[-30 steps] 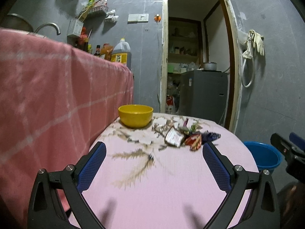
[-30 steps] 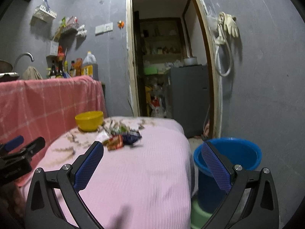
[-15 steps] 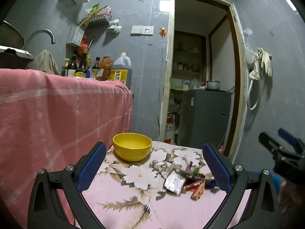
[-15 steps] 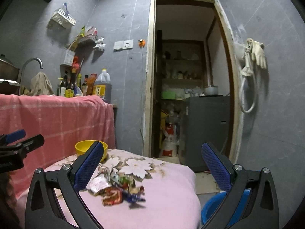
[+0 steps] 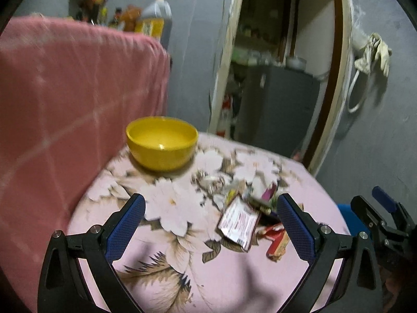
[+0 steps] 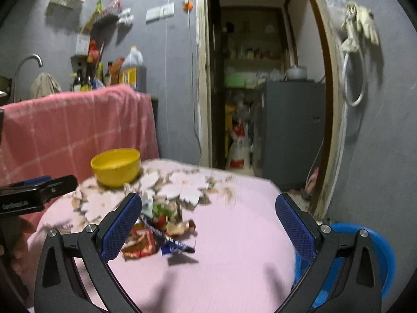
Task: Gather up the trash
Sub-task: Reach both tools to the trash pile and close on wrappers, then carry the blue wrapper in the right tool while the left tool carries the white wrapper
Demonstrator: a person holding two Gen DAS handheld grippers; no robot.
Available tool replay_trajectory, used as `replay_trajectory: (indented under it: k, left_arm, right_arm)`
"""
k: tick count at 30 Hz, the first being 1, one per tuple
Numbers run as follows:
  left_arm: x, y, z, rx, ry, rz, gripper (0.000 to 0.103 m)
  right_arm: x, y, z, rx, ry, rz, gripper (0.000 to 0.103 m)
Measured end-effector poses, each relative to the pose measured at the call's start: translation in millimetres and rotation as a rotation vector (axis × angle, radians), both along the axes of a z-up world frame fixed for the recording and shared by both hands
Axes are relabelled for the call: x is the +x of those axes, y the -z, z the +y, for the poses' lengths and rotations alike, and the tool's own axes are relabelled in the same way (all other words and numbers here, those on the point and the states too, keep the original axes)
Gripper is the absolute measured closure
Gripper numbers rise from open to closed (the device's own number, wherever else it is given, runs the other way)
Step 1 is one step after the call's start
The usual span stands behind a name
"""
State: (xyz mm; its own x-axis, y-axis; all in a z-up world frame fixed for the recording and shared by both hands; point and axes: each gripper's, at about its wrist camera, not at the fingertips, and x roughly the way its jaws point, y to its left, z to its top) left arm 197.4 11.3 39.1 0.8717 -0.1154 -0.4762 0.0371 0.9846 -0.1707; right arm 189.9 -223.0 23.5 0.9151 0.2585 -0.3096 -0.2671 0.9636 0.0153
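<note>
A heap of crumpled snack wrappers lies on the pink flowered tablecloth; the largest is a white and red packet. The heap shows in the right wrist view too. My left gripper is open and empty, hovering over the table with the heap just inside its right finger. My right gripper is open and empty, with the heap by its left finger. A blue bucket stands on the floor right of the table.
A yellow bowl sits at the table's far left, also in the right wrist view. A pink checked cloth covers a counter on the left, with bottles on top. A doorway opens behind the table.
Both grippers have tilted down and moved closer to the table. The wrappers now lie between or beside the fingers. Both grippers stay open.
</note>
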Motion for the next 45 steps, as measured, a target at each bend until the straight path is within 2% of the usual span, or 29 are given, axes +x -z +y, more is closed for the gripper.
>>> replay_trajectory:
  k: [1, 3, 5, 7, 9, 12, 15, 19, 22, 23, 26, 32, 37, 45]
  left_arm:
    - [4.9, 3.4, -0.9, -0.001, 0.013, 0.025, 0.009]
    - [12.8, 8.5, -3.6, -0.001, 0.045, 0.068, 0.016]
    - [20.7, 13.7, -7.1, 0.002, 0.083, 0.108, 0.022]
    - [28.6, 18.6, -8.7, 0.001, 0.109, 0.144, 0.028]
    - [37.9, 25.0, -9.2, -0.019, 0.140, 0.188, 0.038]
    - [50.1, 34.4, -5.4, -0.057, 0.158, 0.256, 0.047]
    - [58.9, 43.7, -0.2, -0.117, 0.177, 0.319, 0.052]
    - [68.0, 51.5, 3.2, -0.172, 0.194, 0.377, 0.054]
    - [71.8, 49.7, 3.7, -0.185, 0.207, 0.386, 0.054]
    - [71.4, 49.1, 3.8, -0.191, 0.212, 0.390, 0.057]
    - [73.0, 51.3, 3.7, -0.222, 0.231, 0.421, 0.072]
    - [68.7, 52.1, 8.9, -0.278, 0.213, 0.429, 0.075]
    - [56.6, 47.1, 13.2, -0.286, 0.179, 0.405, 0.077]
    - [25.6, 31.1, 12.6, -0.234, 0.114, 0.296, 0.077]
  right_arm:
    - [3.8, 3.5, -0.1, 0.005, -0.010, 0.031, 0.006]
    - [12.9, 11.9, -0.7, 0.022, -0.035, 0.101, 0.022]
    - [19.8, 18.4, 0.3, 0.024, -0.051, 0.152, 0.031]
    - [23.8, 24.4, 3.6, 0.017, -0.070, 0.189, 0.035]
    - [27.5, 30.5, 8.1, 0.003, -0.091, 0.222, 0.044]
    - [32.5, 37.1, 13.7, -0.012, -0.115, 0.261, 0.052]
    - [35.8, 40.2, 18.0, -0.023, -0.134, 0.283, 0.055]
    - [41.4, 46.5, 24.8, -0.040, -0.164, 0.318, 0.058]
    - [45.4, 50.7, 27.4, -0.046, -0.175, 0.336, 0.063]
    - [46.0, 51.4, 28.0, -0.047, -0.176, 0.339, 0.067]
    - [46.2, 52.8, 28.5, -0.045, -0.188, 0.340, 0.070]
    - [40.7, 50.8, 26.8, -0.031, -0.222, 0.319, 0.077]
    - [36.4, 49.6, 26.5, -0.029, -0.236, 0.302, 0.081]
    - [10.5, 37.0, 38.4, -0.096, -0.264, 0.161, 0.082]
